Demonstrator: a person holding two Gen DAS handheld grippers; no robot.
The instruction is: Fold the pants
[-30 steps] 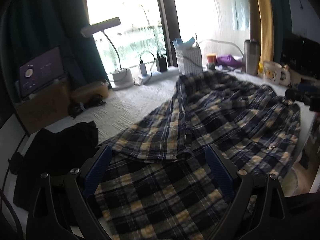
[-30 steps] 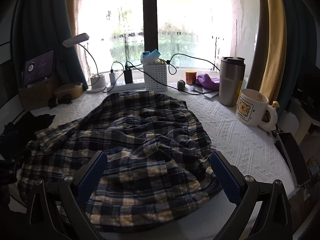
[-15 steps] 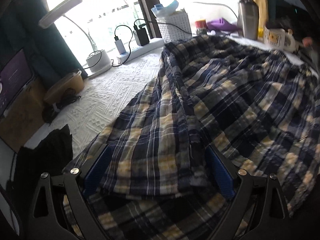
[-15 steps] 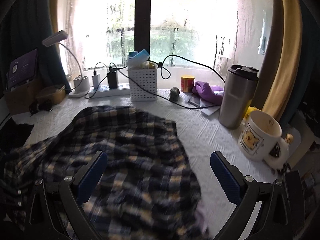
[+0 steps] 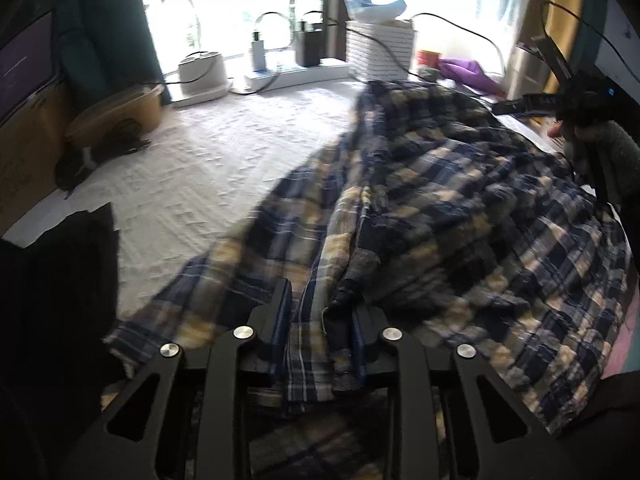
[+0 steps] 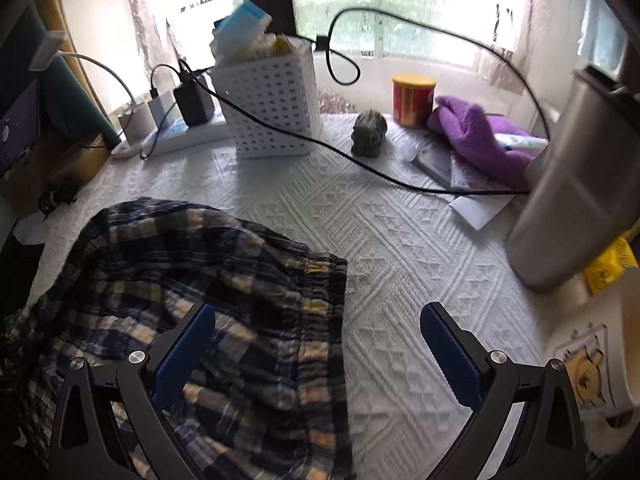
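Navy, yellow and white plaid pants (image 5: 432, 208) lie crumpled on a white textured cloth (image 5: 208, 160). My left gripper (image 5: 320, 316) is shut on a fold of the plaid fabric near its near edge. In the right wrist view the pants (image 6: 200, 280) fill the lower left, with their gathered waistband edge (image 6: 320, 320) between my fingers. My right gripper (image 6: 316, 344) is open and empty, its left finger over the fabric and its right finger over bare cloth (image 6: 400, 240). The right gripper also shows in the left wrist view (image 5: 576, 108), far right.
A white slatted basket (image 6: 276, 112), chargers and a power strip (image 6: 176, 128), a black cable (image 6: 360, 160), a red tin (image 6: 412, 100), a purple cloth (image 6: 476, 136), a steel tumbler (image 6: 580, 192) and a bear mug (image 6: 592, 360) stand around. A dark garment (image 5: 60, 280) lies at left.
My left gripper has closed on a fold of the pants. My right gripper has moved forward and down toward the waistband, staying open.
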